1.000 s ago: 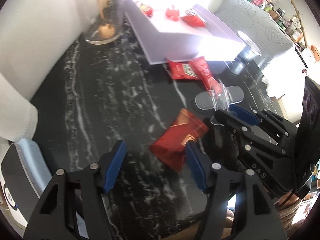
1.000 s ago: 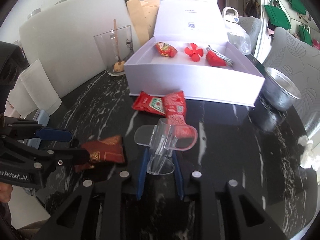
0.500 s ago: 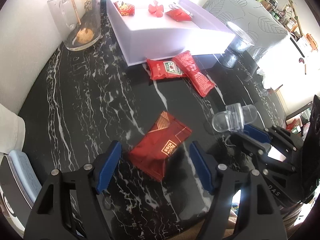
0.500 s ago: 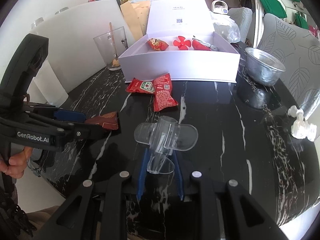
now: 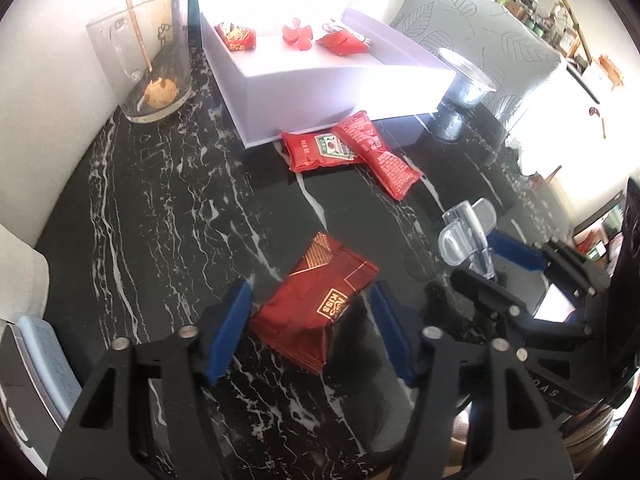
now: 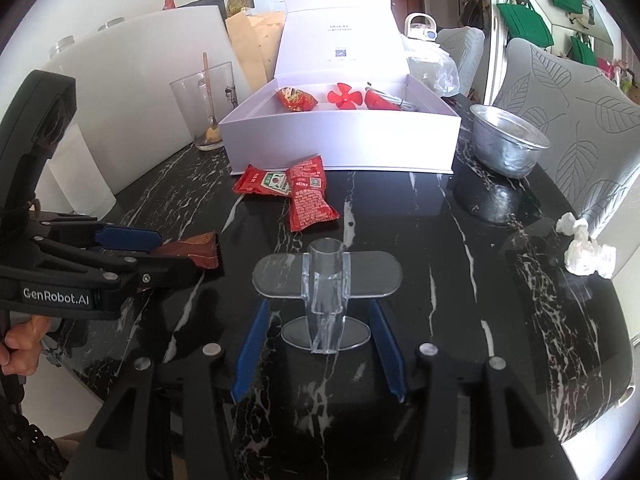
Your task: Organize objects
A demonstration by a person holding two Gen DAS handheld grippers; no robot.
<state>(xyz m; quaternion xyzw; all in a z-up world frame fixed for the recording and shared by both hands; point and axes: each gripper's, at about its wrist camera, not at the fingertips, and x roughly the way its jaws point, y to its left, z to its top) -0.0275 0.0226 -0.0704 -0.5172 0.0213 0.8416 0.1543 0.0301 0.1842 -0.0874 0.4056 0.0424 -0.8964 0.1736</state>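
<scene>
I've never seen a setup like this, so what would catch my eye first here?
Probably the open white gift box at the back of the black marble table, holding red trinkets, with two bright red snack packets lying just in front of it. Nearer, a dark red foil packet lies between the left gripper's blue pads, and a clear plastic stand sits between the right gripper's just-opened jaws.

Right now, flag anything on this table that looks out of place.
A crumpled white tissue lies near the table edge. Two red sauce packets sprawl overlapped outside the open white box, and the clear plastic piece lies tipped over.
</scene>
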